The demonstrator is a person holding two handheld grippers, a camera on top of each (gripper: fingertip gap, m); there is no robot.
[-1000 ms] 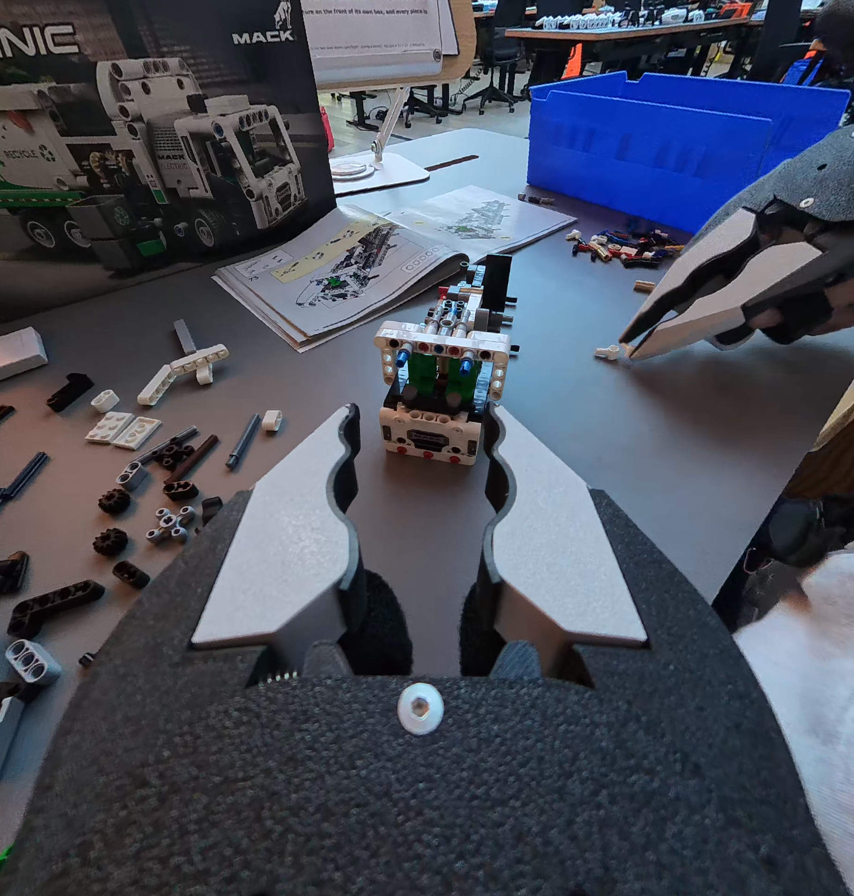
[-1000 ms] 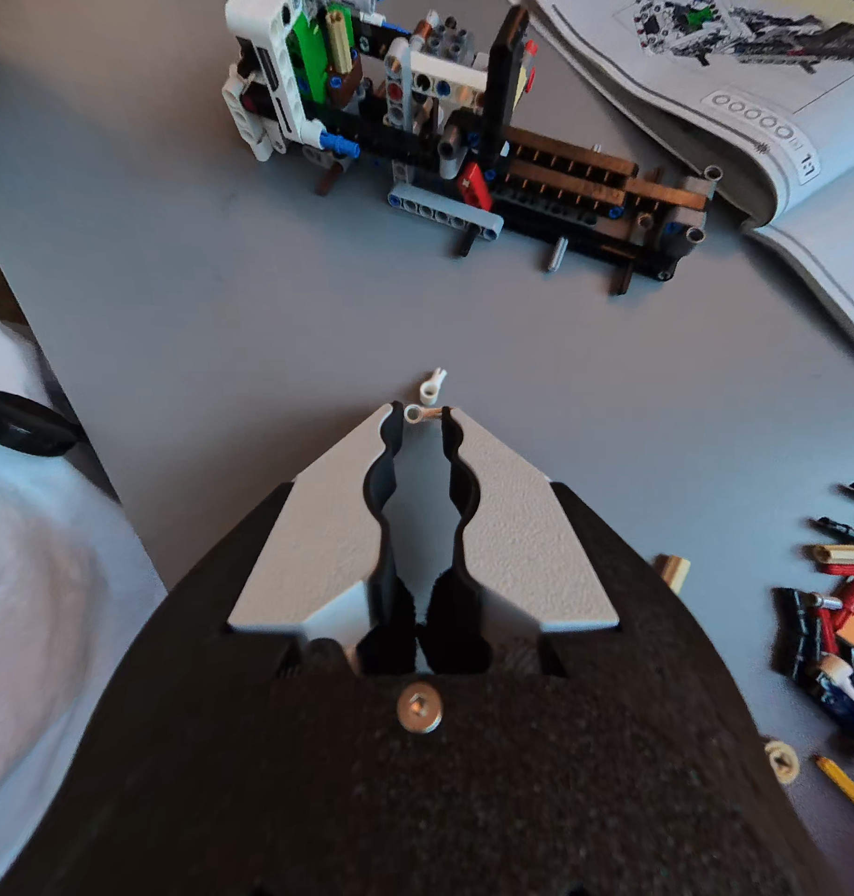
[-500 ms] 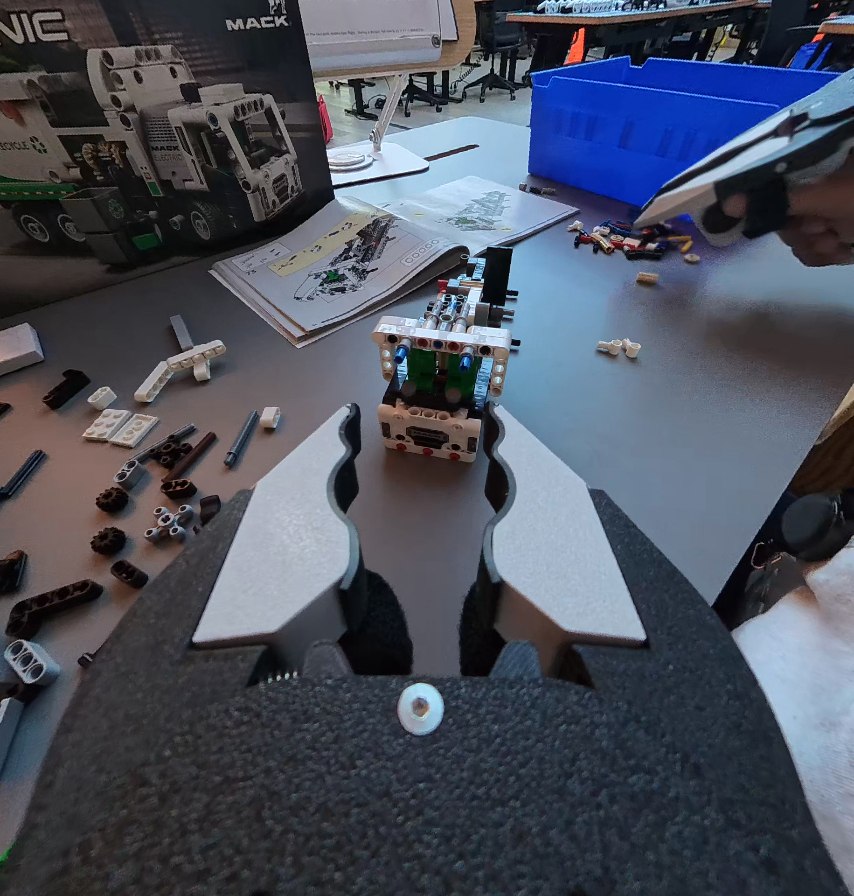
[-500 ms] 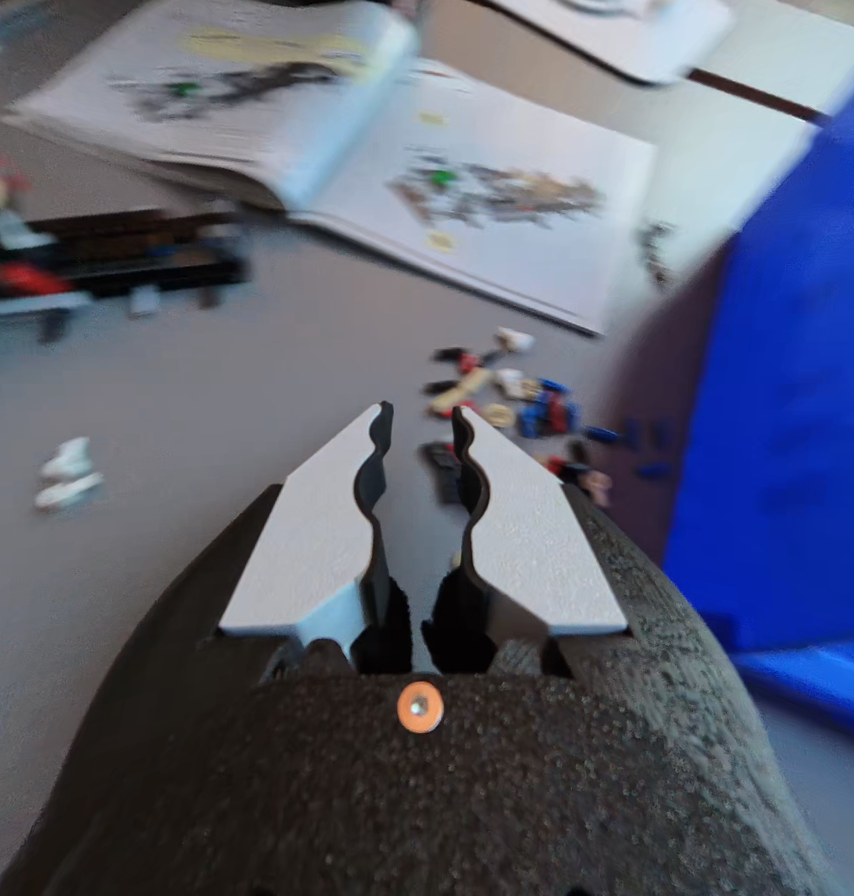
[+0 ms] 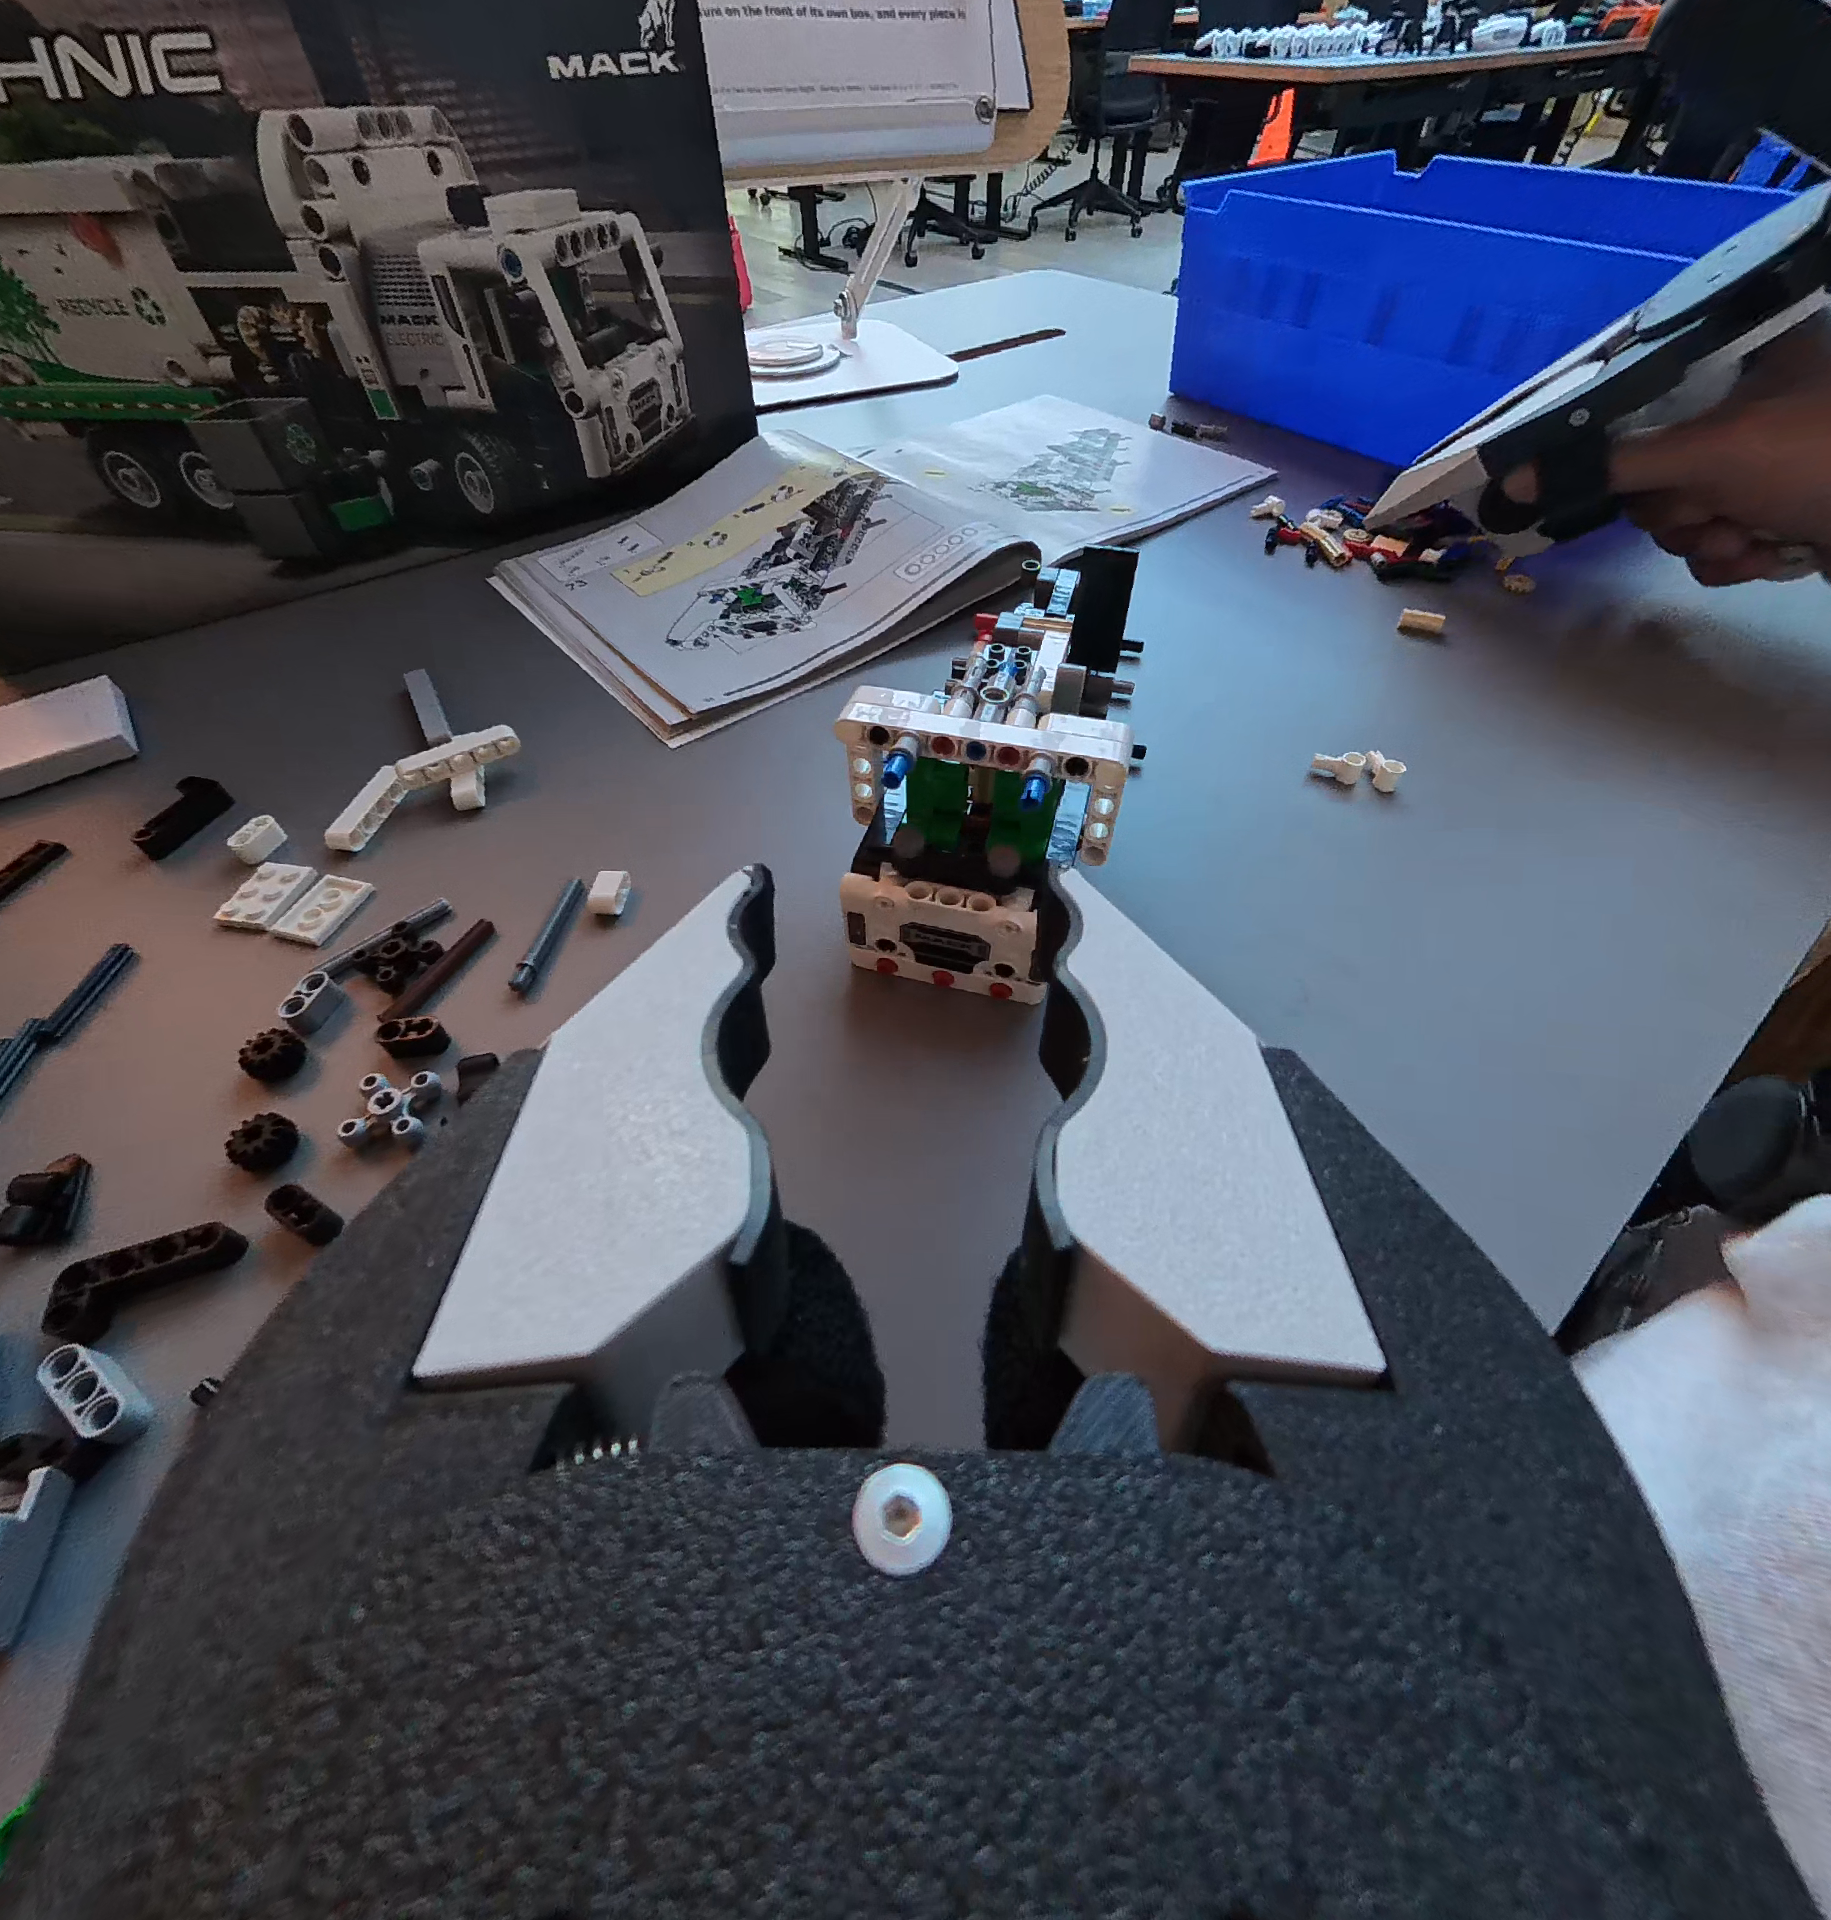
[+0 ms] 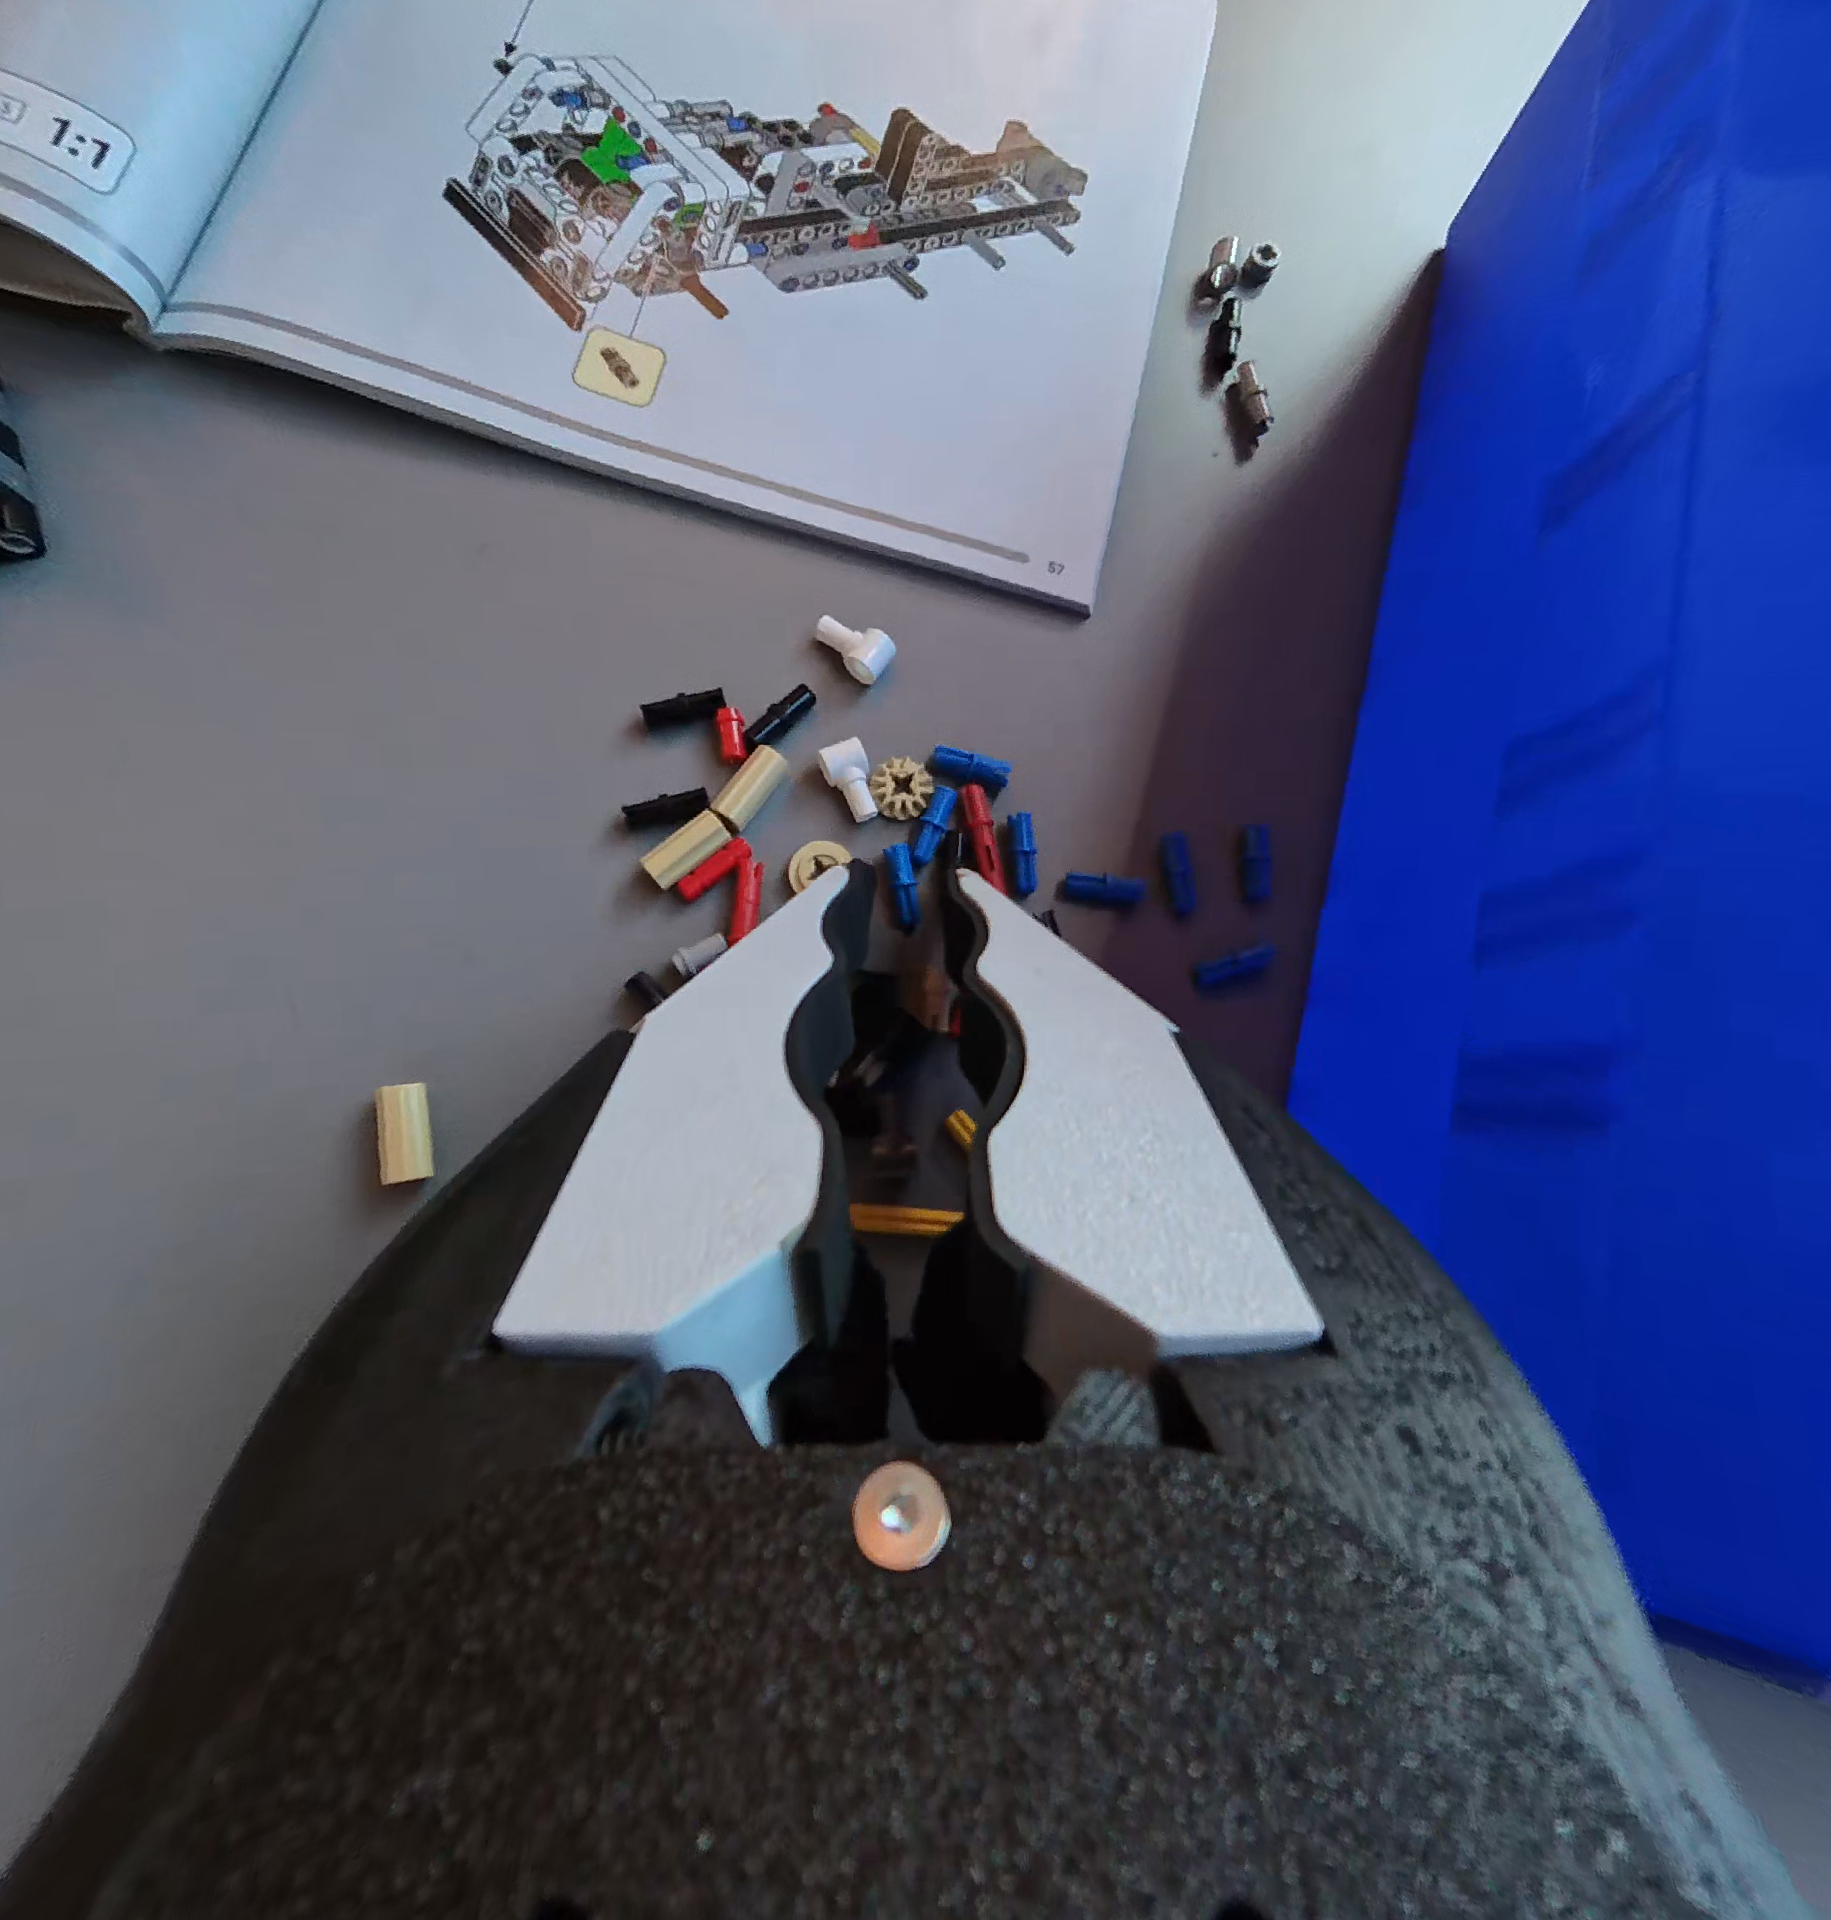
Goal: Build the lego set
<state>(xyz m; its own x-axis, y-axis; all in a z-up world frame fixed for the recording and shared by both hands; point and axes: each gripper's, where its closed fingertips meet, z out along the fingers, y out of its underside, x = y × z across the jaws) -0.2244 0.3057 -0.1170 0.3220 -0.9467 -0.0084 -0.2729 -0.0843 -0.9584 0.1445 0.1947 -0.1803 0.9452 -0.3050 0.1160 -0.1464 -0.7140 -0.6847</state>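
The part-built truck model (image 5: 978,831), white, green and black, stands on the dark table. My left gripper (image 5: 909,894) is open and empty, and the model's front end sits just ahead of and between its fingertips. My right gripper (image 6: 906,888) is narrowly open and empty, and hovers low over a pile of small pins (image 6: 838,821) in blue, red, black and tan. A blue pin (image 6: 900,883) lies on the table right at the gap between the tips. In the left wrist view the right gripper (image 5: 1410,499) shows far right over that pile (image 5: 1347,540).
The open instruction booklet (image 6: 682,312) lies behind the pile, and a blue bin (image 6: 1617,727) stands close on the right. Two white connectors (image 5: 1358,771) lie right of the model. Loose black, grey and white parts (image 5: 298,997) are spread to the left. The set's box (image 5: 319,291) stands behind them. Across from one pair of fingers to the other is roughly 40 cm.
My right gripper has left the two white connectors on the table and swung right, down to the pile of pins by the blue bin. My left gripper has stayed put.
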